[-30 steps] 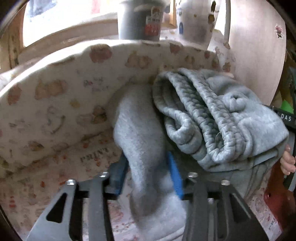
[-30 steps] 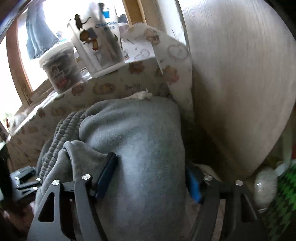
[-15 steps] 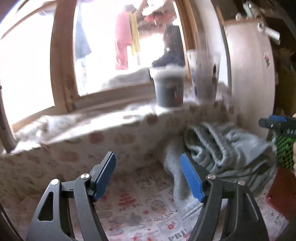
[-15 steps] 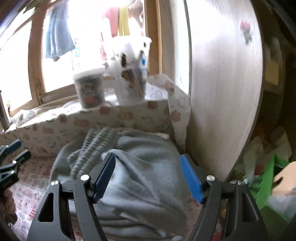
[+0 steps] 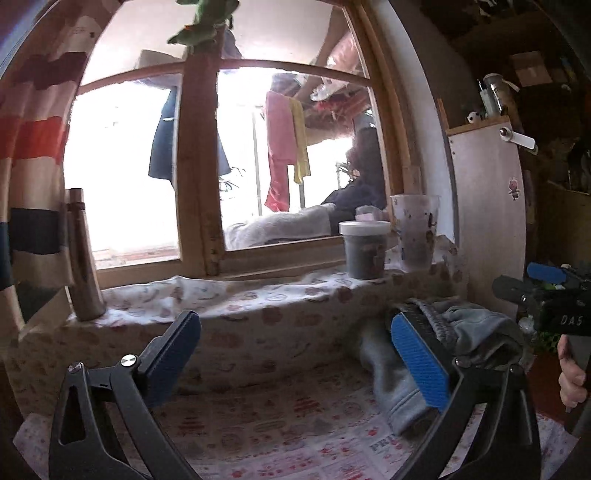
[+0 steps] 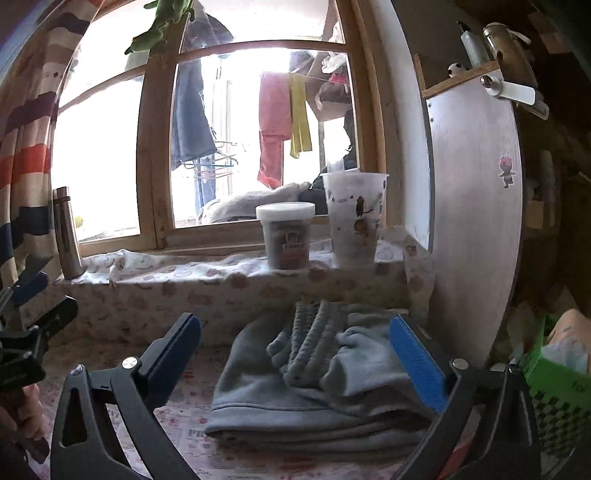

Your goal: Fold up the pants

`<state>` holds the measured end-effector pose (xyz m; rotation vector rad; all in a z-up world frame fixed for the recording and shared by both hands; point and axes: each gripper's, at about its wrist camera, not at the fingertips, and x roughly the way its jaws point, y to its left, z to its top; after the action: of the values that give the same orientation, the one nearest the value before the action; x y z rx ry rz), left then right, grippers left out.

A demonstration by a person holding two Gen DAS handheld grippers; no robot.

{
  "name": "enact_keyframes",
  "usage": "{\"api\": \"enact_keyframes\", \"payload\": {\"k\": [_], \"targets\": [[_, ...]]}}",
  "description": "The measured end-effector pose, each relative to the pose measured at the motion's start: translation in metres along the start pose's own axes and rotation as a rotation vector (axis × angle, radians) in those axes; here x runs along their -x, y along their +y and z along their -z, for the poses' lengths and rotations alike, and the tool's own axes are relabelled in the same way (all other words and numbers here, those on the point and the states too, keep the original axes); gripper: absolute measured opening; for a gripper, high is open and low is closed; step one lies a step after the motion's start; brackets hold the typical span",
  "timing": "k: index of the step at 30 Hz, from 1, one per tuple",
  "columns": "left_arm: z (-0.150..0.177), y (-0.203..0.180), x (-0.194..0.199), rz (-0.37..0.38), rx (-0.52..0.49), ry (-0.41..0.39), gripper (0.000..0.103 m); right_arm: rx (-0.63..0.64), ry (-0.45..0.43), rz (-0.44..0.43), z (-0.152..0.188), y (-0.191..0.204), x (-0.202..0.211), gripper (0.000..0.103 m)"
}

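This is a lived-in home, at a spot beneath a window. A wooden-framed window looks out on laundry hanging on a line outdoors. A striped curtain hangs at its left side. The sill and the surface below are covered with a printed cloth of small cartoon figures. On the sill stand a metal flask, a lidded tub and a printed plastic cup. Grey folded pants lie on the cloth. To the right rises a wooden cabinet panel bearing a pig sticker, with a green basket beside it. A green plush toy hangs at the top of the window frame.
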<state>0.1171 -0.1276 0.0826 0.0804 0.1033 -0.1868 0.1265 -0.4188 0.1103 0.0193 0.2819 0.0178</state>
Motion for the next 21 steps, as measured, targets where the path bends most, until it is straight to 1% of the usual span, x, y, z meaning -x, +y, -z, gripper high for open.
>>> {"api": "enact_keyframes", "payload": {"k": [2, 6, 8, 11, 14, 16, 21], "targets": [[0.008, 0.005, -0.003, 0.000, 0.023, 0.002, 0.103, -0.003, 0.005, 0.024, 0.009, 0.008, -0.006, 0.102], [0.030, 0.013, -0.024, 0.044, 0.083, 0.057, 0.102, 0.016, 0.031, 0.065, 0.031, 0.016, -0.028, 0.102], [0.043, 0.013, -0.037, 0.057, 0.089, 0.089, 0.102, 0.018, 0.043, 0.082, 0.045, 0.018, -0.039, 0.102], [0.060, 0.012, -0.054, 0.063, 0.086, 0.150, 0.102, -0.012, 0.071, 0.081, 0.061, 0.013, -0.056, 0.102], [0.073, 0.012, -0.059, 0.061, 0.085, 0.162, 0.102, -0.022, 0.115, 0.081, 0.071, 0.010, -0.068, 0.102], [0.076, 0.010, -0.063, 0.073, 0.079, 0.185, 0.102, 0.009, 0.114, 0.096, 0.075, 0.012, -0.069, 0.102], [0.076, 0.008, -0.061, 0.081, 0.073, 0.171, 0.102, 0.004, 0.095, 0.108, 0.076, 0.010, -0.068, 0.102]]}}
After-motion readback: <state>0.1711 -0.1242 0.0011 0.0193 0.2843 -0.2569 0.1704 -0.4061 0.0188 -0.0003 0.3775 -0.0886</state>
